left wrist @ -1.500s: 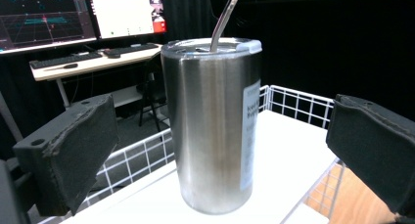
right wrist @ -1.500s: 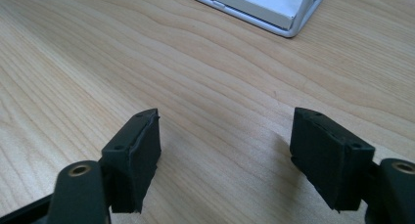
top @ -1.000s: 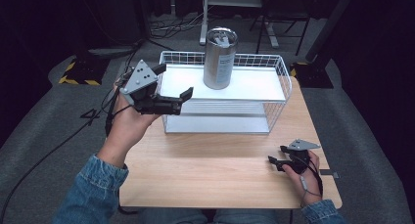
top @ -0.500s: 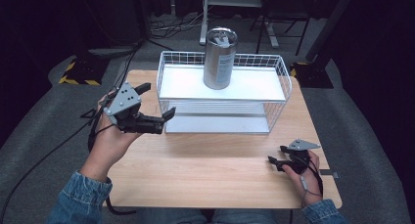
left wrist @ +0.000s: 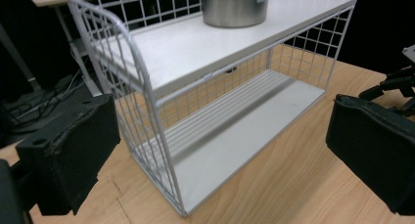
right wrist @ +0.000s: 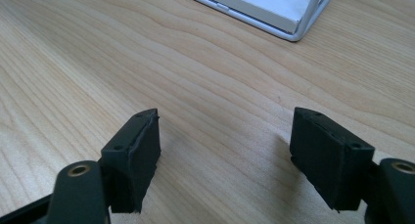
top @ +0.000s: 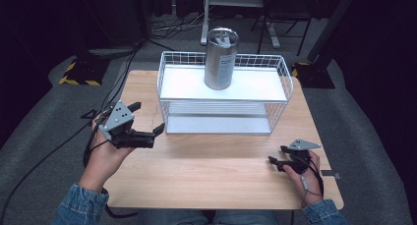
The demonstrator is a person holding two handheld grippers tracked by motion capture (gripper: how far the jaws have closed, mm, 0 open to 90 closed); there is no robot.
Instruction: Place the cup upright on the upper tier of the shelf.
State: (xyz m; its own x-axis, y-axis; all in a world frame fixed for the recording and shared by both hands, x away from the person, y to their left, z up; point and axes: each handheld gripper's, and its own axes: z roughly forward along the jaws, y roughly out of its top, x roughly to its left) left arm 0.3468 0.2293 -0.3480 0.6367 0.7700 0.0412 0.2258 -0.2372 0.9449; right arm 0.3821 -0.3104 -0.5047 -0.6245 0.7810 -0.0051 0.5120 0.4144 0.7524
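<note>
Left hand-held gripper [top: 156, 135] lowered away from rack [top: 223, 118], jaws apart, right hand-held gripper [top: 276, 161] unmoved, apart

You have one wooden surface [top: 221, 176] carrying one white wire rack [top: 223, 99] with two shelves. One steel canister [top: 221, 58] stands on the upper shelf. You hold two grippers: the left gripper [top: 158, 135] and the right gripper [top: 277, 154].

The left tongs [top: 158, 130], jaws apart and empty, have drawn back from beside the tall silver metal can [top: 221, 58] on the white wire shelf rack [top: 223, 85] down to the near left of the light wooden surface [top: 216, 171].
</note>
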